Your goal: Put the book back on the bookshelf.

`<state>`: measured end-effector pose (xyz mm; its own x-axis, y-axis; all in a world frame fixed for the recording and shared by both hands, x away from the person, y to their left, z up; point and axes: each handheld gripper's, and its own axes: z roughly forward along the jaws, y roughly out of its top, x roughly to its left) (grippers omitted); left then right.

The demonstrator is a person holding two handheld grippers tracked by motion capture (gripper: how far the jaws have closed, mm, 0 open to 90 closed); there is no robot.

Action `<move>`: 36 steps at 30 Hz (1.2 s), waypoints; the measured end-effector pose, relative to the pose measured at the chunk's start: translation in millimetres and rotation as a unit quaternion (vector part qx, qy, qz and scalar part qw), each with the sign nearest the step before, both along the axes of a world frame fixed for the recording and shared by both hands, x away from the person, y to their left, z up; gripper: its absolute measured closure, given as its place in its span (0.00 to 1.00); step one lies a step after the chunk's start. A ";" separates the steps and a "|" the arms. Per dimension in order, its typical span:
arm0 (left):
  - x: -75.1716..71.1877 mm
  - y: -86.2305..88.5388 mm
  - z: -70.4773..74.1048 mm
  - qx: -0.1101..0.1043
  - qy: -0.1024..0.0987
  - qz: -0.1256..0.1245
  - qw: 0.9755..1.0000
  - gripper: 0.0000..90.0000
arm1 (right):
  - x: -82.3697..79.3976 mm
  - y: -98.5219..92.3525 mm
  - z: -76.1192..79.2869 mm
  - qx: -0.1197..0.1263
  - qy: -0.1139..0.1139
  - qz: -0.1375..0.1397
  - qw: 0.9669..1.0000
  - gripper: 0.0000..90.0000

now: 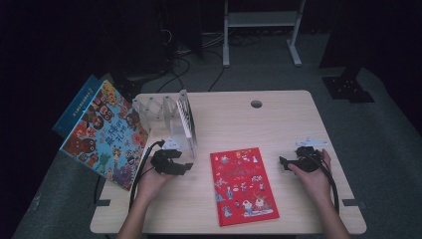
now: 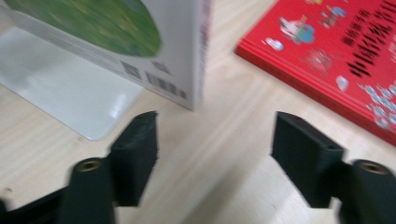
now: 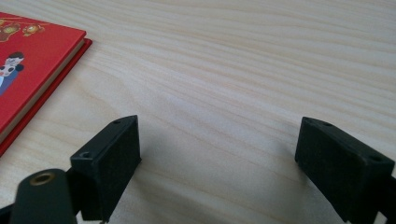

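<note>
High view, near to far: the red book (image 1: 244, 185) lies flat at the near centre of the table (image 1: 278, 114), between my two grippers. My right gripper (image 1: 291, 162) rests near the right edge, jaws spread with only bare wood between them. My left gripper (image 1: 175, 162) sits left of the red book, jaws released and empty, just short of the white book (image 2: 140, 51) standing in the clear rack (image 1: 164, 117). Risk, in my judgement: nudging forward could tip that upright book off its stand. The colourful book (image 1: 105, 134) overhangs the far left edge and might slide. Barcode visible on the white book, unreadable; red cover's characters too blurred.
</note>
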<state>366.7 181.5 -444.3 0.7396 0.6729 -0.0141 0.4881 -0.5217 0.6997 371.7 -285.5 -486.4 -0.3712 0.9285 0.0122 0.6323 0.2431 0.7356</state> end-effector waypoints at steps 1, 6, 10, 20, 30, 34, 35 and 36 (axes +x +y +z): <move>-2.9 -0.2 -0.5 0.005 0.004 -0.009 1.000 0.29 | 0.0 -0.1 0.0 0.000 0.000 0.001 1.000 0.15; -15.9 -4.4 -5.9 0.007 0.009 -0.041 0.999 0.16 | -1.2 -0.1 0.7 0.000 0.000 0.002 1.000 0.22; -23.9 -10.7 -14.5 0.022 0.021 -0.067 0.997 0.04 | -4.0 1.5 4.7 0.004 0.001 0.014 1.000 0.41; -27.4 -23.3 -29.0 0.045 0.007 -0.092 0.995 0.00 | -16.0 31.2 21.5 0.056 0.020 0.080 0.995 0.47; -27.7 -14.1 -37.0 0.018 -0.006 -0.104 0.994 0.00 | -22.3 70.9 19.2 0.049 0.050 0.141 0.988 0.47; -30.3 -10.9 -39.7 0.004 -0.016 -0.093 0.995 0.00 | -23.7 76.4 16.5 0.046 0.058 0.147 0.986 0.47; -30.5 -11.0 -39.8 0.004 -0.016 -0.092 0.996 0.00 | -24.0 77.4 16.4 0.048 0.059 0.146 0.986 0.47; -30.8 -11.3 -39.8 0.004 -0.016 -0.089 0.996 0.00 | -24.1 79.0 16.9 0.046 0.061 0.147 0.986 0.47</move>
